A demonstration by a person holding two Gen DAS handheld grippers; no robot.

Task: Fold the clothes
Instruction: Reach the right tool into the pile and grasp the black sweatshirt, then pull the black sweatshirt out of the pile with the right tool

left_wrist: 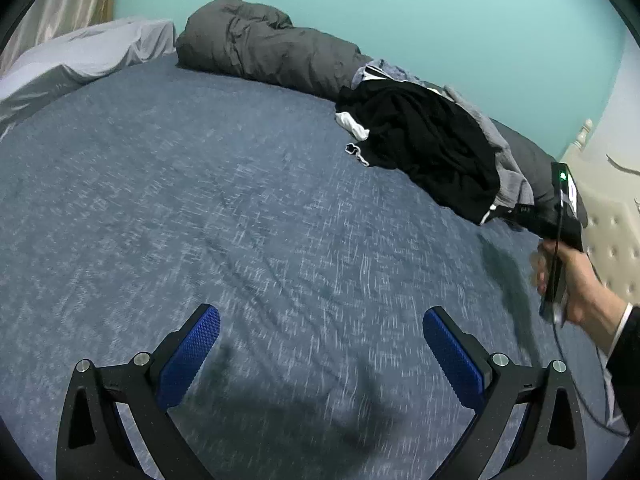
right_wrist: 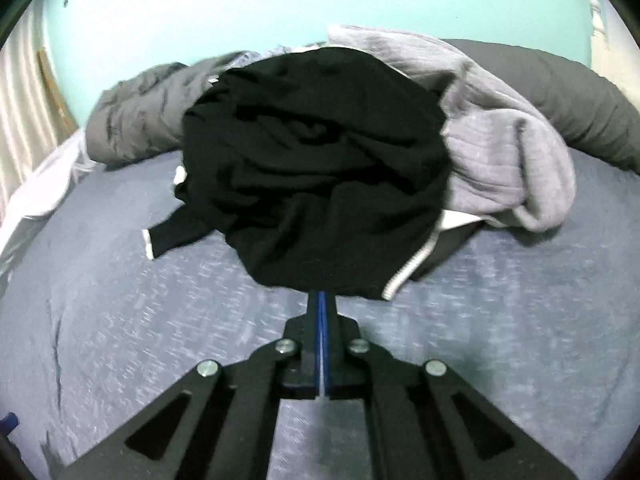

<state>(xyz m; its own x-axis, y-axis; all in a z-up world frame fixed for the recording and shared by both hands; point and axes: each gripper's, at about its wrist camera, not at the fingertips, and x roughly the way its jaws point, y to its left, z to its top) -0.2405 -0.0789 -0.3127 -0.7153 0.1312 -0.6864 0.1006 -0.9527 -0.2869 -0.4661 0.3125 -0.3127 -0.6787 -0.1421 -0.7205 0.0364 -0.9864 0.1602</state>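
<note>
Right now the left gripper point(left_wrist: 321, 340) hangs wide open and empty over the blue bedsheet point(left_wrist: 200, 200). Far right, the right gripper point(right_wrist: 322, 300) is pinched tight on the black garment's point(right_wrist: 320, 168) near edge, beside a grey sweater point(right_wrist: 504, 160).

A: Black garment point(right_wrist: 316, 168) — state?
B: Crumpled, bunched into a rounded heap on the blue bedsheet point(left_wrist: 200, 200). White trim along one hem, a narrow strip with a white end trailing out flat to the left in the right wrist view. Near edge pinched between the closed fingers of the right gripper point(right_wrist: 321, 300).
A: Anything else in the pile?
B: Grey ribbed garment point(right_wrist: 508, 160), rumpled, lying against the black one on its right, partly under it. Small white piece point(left_wrist: 352, 124) poking out at the pile's far-left edge, seen from the left wrist. All unfolded.
</note>
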